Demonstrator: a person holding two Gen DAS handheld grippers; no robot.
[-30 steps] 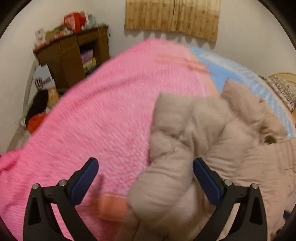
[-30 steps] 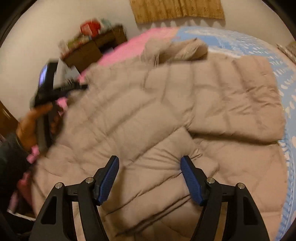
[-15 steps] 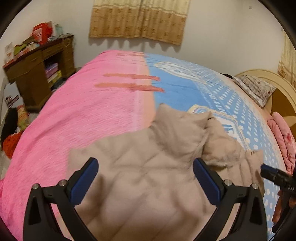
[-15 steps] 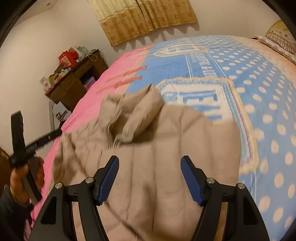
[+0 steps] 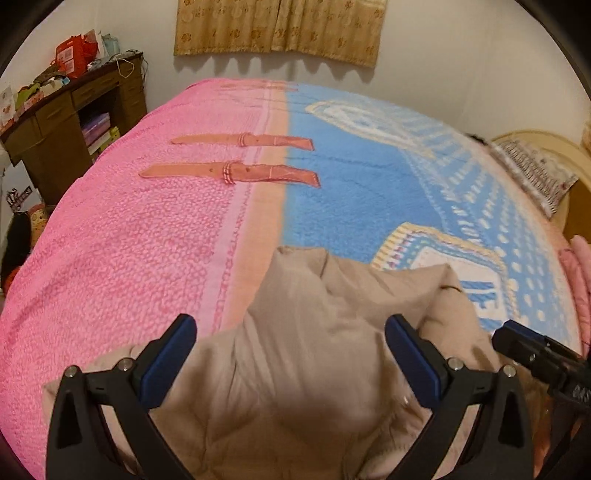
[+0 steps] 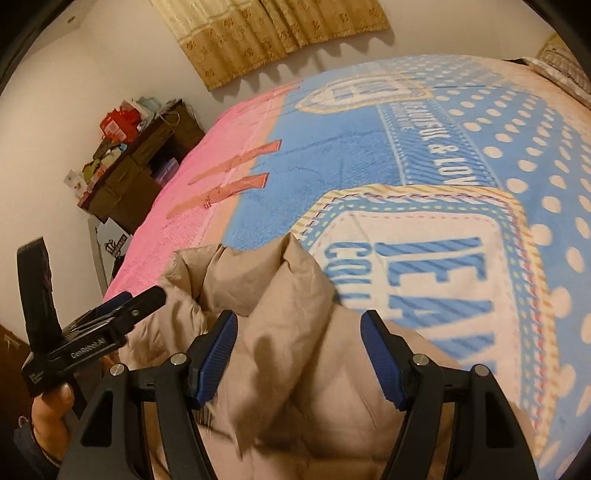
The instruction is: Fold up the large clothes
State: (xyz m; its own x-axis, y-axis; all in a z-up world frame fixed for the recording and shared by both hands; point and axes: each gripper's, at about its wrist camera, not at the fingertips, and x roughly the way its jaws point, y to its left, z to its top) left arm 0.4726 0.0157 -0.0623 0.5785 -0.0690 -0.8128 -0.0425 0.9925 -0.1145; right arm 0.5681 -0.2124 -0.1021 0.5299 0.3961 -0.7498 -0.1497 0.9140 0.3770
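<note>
A beige quilted puffer jacket point(image 5: 306, 354) lies on the bed's pink and blue blanket point(image 5: 155, 236), its hood end bunched toward the bed's middle; it also shows in the right wrist view point(image 6: 291, 332). My left gripper point(image 5: 290, 360) is open and empty, hovering over the jacket, and it appears at the left of the right wrist view point(image 6: 110, 325). My right gripper point(image 6: 299, 356) is open and empty above the hood folds, and its tip shows at the right of the left wrist view point(image 5: 532, 350).
A brown wooden desk point(image 5: 74, 122) with clutter on top stands against the wall left of the bed. Bags point(image 5: 22, 236) sit on the floor by it. A curtain point(image 5: 280, 29) hangs on the far wall. A pillow point(image 5: 532, 173) and headboard are at the right.
Both grippers have swung up and over the jacket, so the views now look across the bed. The jacket now lies lower in both views, with the hood end bunched.
</note>
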